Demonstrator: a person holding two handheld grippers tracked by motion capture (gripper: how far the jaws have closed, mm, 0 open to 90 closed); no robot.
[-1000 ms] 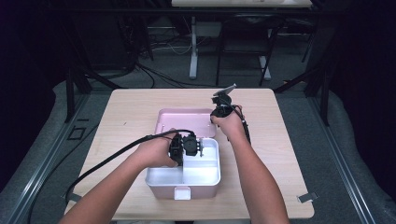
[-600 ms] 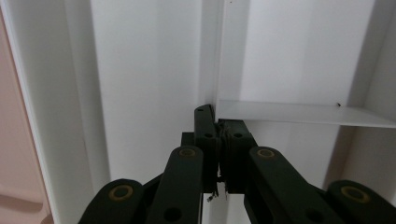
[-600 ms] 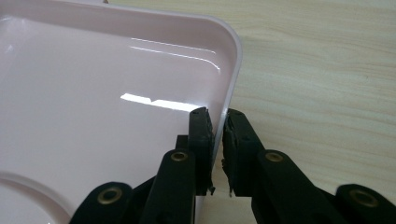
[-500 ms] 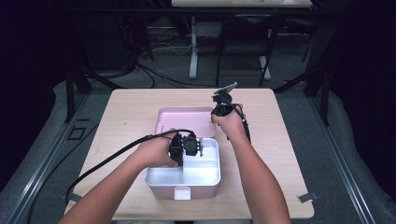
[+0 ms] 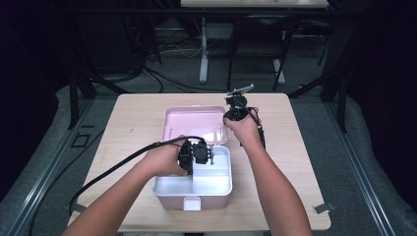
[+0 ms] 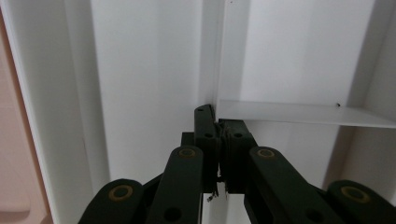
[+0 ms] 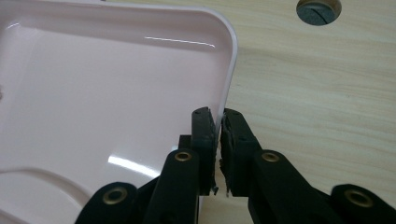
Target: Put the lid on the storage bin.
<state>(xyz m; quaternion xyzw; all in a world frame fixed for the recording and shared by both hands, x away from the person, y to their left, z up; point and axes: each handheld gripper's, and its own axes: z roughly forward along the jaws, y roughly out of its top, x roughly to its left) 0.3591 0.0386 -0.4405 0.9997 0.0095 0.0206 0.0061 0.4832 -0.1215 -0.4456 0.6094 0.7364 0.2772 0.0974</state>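
A pink box with a white inner tray stands open near the table's front edge. Its pink lid lies flat behind it. My left gripper reaches down into the tray. In the left gripper view this gripper is shut on the top edge of a thin white divider. My right gripper stands at the lid's right rim. In the right gripper view its jaws have just been closing and pinch the rim of the lid.
The light wooden table has bare room left and right of the box. A round cable hole sits in the tabletop beyond the lid's corner. A white latch is on the box's front. The left gripper's cable trails off the front left.
Both hands stay where they were. No shift of the box or the lid is visible.
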